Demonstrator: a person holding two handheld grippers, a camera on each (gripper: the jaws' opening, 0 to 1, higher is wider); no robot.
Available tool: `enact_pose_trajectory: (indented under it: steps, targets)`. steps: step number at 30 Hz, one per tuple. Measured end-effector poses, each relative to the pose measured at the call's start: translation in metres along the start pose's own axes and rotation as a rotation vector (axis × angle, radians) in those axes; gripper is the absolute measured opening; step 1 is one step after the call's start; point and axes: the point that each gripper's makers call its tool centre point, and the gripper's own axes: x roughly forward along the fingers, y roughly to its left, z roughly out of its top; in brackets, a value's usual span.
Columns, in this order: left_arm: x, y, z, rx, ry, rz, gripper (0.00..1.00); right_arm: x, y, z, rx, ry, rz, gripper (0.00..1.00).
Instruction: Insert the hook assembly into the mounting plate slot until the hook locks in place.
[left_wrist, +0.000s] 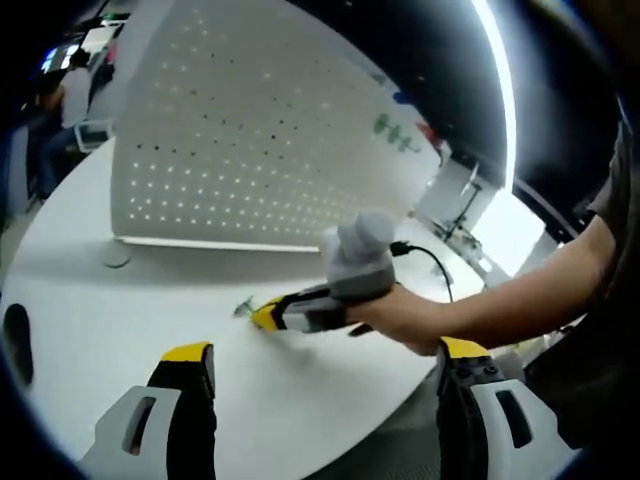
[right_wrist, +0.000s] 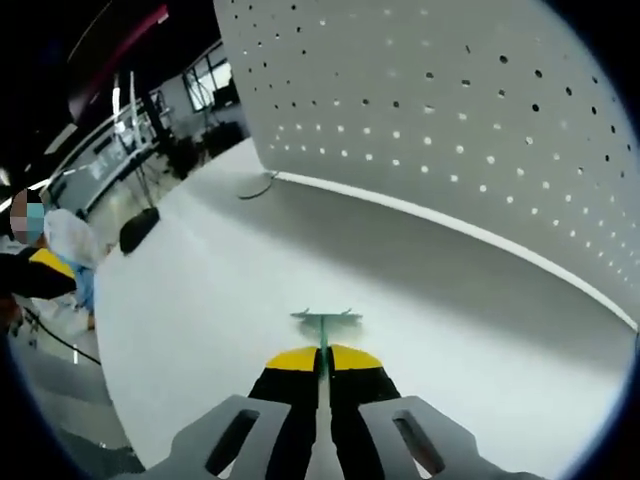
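The green hook (right_wrist: 324, 318) is pinched by the right gripper (right_wrist: 322, 352); it should be kept level toward the pegboard (right_wrist: 450, 110) at twelve o'clock. The left gripper (left_wrist: 325, 365) is held spread.

hook (right_wrist: 324, 318) on table (right_wrist: 200, 300), before pegboard (right_wrist: 450, 100)

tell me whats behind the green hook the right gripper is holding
Behind the green hook, pinched in the right gripper, lies bare white table, then the upright perforated panel. The hook's gripped end is hidden between the jaws.
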Motion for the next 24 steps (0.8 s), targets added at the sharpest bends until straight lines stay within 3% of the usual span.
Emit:
enact_pose_trajectory:
  steps: [8, 14, 18, 24]
  targets:
    - [0.0, -0.002, 0.006, 0.018, -0.01, -0.007, 0.94, -0.01, -0.006, 0.017, 0.036, -0.041, -0.003, 0.0]
    - [-0.001, -0.005, 0.01, 0.03, -0.02, -0.009, 0.94, -0.015, -0.006, 0.015, 0.069, -0.037, 0.007, 0.0]
    - [-0.003, -0.004, 0.01, 0.031, -0.027, -0.004, 0.94, -0.026, -0.006, 0.017, 0.077, -0.055, 0.009, 0.0]
    - [-0.009, 0.002, 0.015, 0.036, -0.046, 0.014, 0.94, -0.05, -0.013, 0.035, 0.095, -0.121, 0.006, 0.0]
